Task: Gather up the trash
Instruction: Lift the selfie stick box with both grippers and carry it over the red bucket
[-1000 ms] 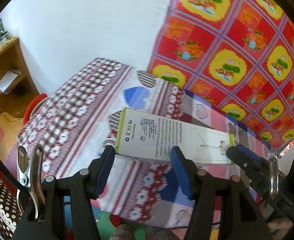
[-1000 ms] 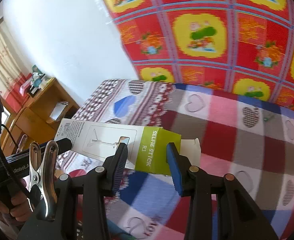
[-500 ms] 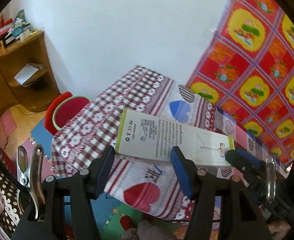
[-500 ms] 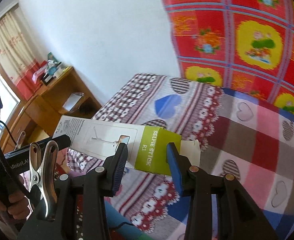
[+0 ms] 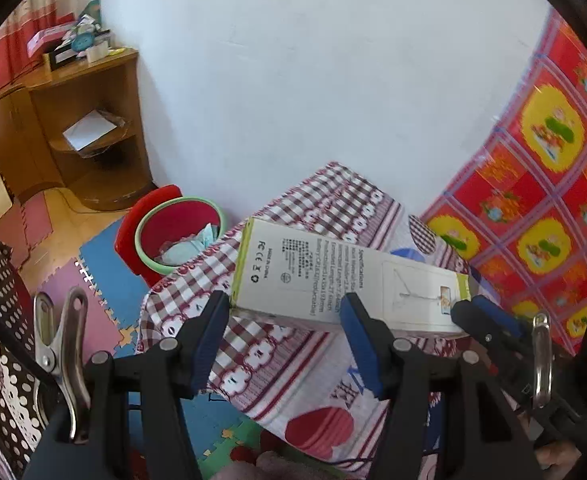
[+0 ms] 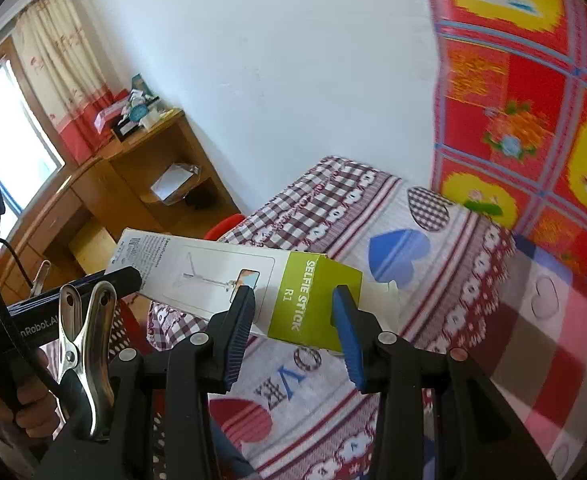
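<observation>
- Far left of the left wrist view: a wooden desk stands against the white wall, with clutter on top and a white sheet on a shelf.
- Just right of it, on the foam-mat floor, sits a red bin with a green rim (pale crumpled trash already lies inside).
- The bin stands just beside the corner of a bed covered in a checked, heart-print sheet.
- The left gripper is clamped on the white end of a long box; its blue pads press the box's two sides.
- The box hangs in the air over the bed corner, roughly level, its white end pointing toward the bin.
- Further right, the right gripper is clamped on the box's green end, by the words "SELFIE STICK R1" (an open end flap shows past the pad).
- In the right wrist view a hand holds the left gripper's handle at the lower left.
- Far right: a red and yellow patterned cloth hangs behind the bed.
</observation>
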Demonstrator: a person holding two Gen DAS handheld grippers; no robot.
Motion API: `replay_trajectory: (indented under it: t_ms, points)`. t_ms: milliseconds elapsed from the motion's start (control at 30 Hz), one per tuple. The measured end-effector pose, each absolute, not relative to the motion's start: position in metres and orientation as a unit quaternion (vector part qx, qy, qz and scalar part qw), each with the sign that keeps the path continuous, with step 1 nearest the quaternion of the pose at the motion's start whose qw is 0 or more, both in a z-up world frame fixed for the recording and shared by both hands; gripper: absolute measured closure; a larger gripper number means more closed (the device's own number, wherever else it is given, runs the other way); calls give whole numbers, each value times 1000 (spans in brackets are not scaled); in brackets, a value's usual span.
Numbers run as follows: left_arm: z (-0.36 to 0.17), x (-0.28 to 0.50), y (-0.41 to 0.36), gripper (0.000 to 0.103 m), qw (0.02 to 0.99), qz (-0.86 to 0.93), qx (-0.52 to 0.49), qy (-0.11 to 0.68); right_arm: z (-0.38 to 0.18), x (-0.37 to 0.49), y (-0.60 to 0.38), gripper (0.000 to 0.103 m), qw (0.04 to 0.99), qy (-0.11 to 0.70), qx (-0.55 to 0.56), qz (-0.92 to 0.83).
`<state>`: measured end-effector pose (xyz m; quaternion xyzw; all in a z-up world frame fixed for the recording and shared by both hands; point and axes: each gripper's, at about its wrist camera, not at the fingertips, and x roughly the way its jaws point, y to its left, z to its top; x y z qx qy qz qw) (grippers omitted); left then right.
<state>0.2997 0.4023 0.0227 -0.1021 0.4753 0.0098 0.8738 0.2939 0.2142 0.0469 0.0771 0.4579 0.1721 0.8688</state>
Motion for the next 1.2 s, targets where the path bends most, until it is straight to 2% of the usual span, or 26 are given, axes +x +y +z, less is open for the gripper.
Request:
replay_trajectory:
  t_ms: [500, 1200]
  points:
    - [10, 354, 475, 42, 866, 8, -119, 486, 36, 351, 286, 60, 862, 472, 57, 174]
    - [-25, 440, 628, 42, 850, 17, -137, 508, -2, 446, 434, 60, 850, 493, 37, 179]
